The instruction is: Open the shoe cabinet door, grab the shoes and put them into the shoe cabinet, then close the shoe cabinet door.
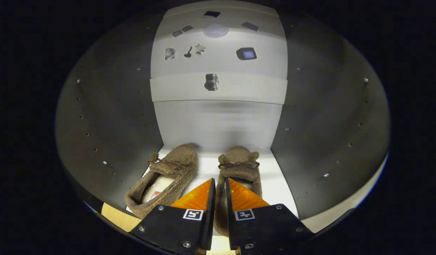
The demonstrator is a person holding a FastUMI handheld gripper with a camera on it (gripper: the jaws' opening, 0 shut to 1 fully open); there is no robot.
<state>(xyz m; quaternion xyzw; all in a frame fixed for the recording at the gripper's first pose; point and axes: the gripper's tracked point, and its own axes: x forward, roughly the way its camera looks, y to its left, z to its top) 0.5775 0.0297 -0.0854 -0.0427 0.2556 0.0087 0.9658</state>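
Note:
Two brown fuzzy slippers with small bows lie side by side on the white floor [276,186] of the shoe cabinet, toes toward the back. The left slipper [168,175] is angled, with its pale lining showing. The right slipper [239,164] points straight in. My gripper [220,180] reaches into the cabinet. Its orange fingers [198,198] stand nearly together, and the left side wall of the right slipper's opening is pinched between them. The heel of that slipper is hidden behind the right finger.
Dark side walls with rows of small holes close in on the left [108,117] and right [327,117]. A white back panel [218,120] rises behind the slippers, with small items on white surfaces above. A light wood edge [115,214] shows at the front left.

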